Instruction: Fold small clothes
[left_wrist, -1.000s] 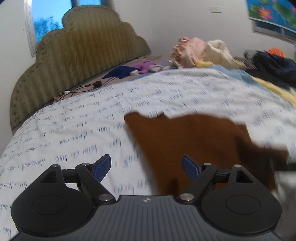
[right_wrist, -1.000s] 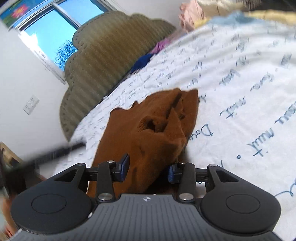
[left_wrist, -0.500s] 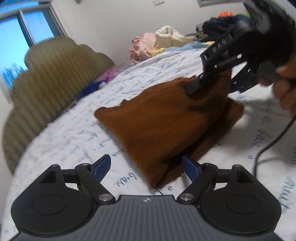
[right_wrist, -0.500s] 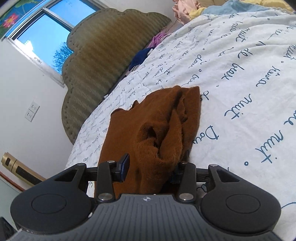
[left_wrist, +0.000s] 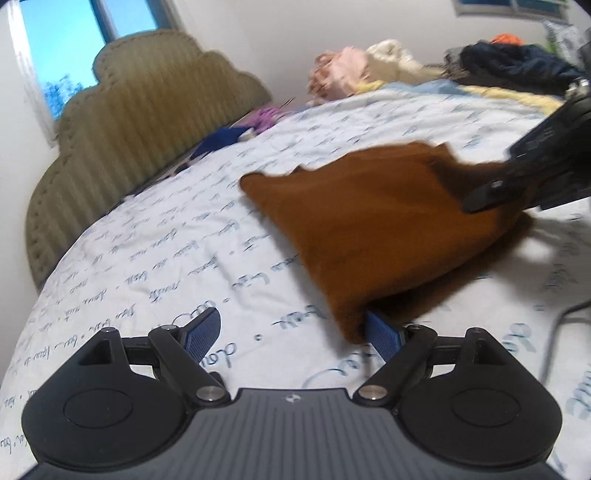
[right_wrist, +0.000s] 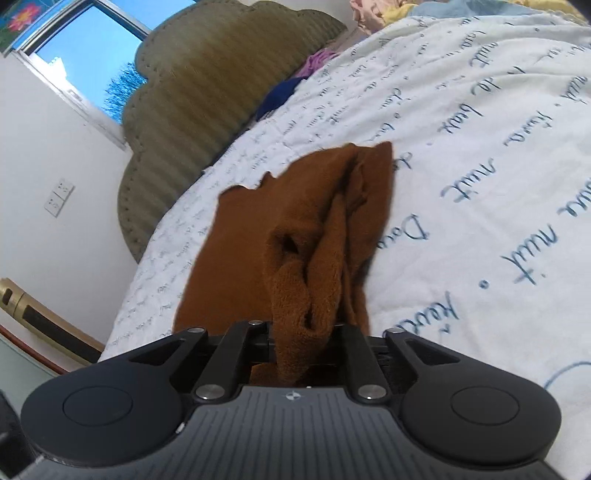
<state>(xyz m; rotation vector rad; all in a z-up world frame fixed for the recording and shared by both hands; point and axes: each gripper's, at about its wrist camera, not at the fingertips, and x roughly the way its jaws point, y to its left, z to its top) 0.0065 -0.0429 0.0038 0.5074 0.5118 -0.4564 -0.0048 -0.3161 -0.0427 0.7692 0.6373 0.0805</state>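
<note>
A bed (left_wrist: 155, 254) carries everything, spread with a white sheet (right_wrist: 480, 155) printed in blue handwriting, and backed by an olive scalloped, ribbed headboard (left_wrist: 147, 122). A brown knitted garment (left_wrist: 369, 221) lies on the sheet, part of it lifted clear of the surface. Near the headboard lie a dark blue cloth (left_wrist: 221, 138) and a purple one (left_wrist: 266, 116). Along the far edge sit piled clothes: pink (left_wrist: 336, 72), cream (left_wrist: 391, 59), dark navy (left_wrist: 509, 64), on light blue and yellow cloths.

**Around the bed**

White sheet (left_wrist: 155, 258) printed with blue script, spread underneath and ahead. Scalloped olive headboard (left_wrist: 147, 122) far ahead to the left, window (left_wrist: 62, 48) above it. Heaped laundry (left_wrist: 373, 62) far ahead to the right. Wall socket (right_wrist: 59, 197) off left.
</note>
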